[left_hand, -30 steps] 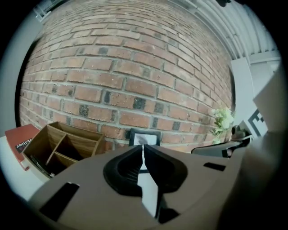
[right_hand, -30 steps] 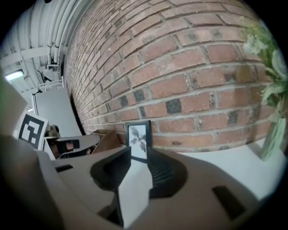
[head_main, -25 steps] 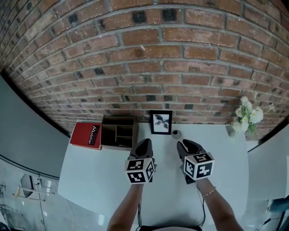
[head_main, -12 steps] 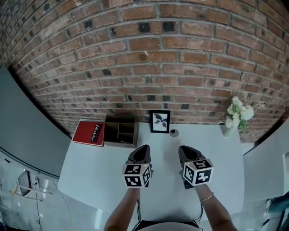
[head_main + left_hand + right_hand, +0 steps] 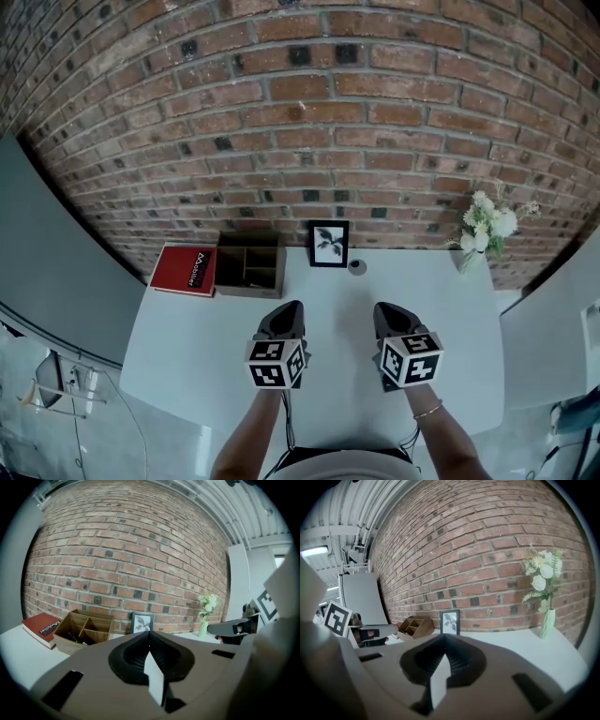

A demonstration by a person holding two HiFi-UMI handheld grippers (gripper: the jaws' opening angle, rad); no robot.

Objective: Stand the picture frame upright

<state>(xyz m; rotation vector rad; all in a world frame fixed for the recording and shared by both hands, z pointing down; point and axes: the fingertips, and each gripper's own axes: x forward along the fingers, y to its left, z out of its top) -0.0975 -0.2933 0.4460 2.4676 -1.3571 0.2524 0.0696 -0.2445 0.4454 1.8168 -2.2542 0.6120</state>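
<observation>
At the back edge of the bench (image 5: 187, 328), mid-way along and close to the brick wall (image 5: 300, 112): picture frame (image 5: 328, 244), already upright, black border, leaf print facing forward, no caption visible. Small dark round item (image 5: 357, 267) just beside it, unidentified. Toward the back left corner: wooden organiser (image 5: 248, 265) and red book (image 5: 186, 270), white cover lettering too small to read. Back right corner: vase of flowers (image 5: 483, 230). Near the front edge, well apart from the frame: left hand-held gripper (image 5: 284, 309), clenched on nothing; right hand-held gripper (image 5: 386, 307), jaws closing together, nothing between them. Both apparently parked clear, the task looking complete.
</observation>
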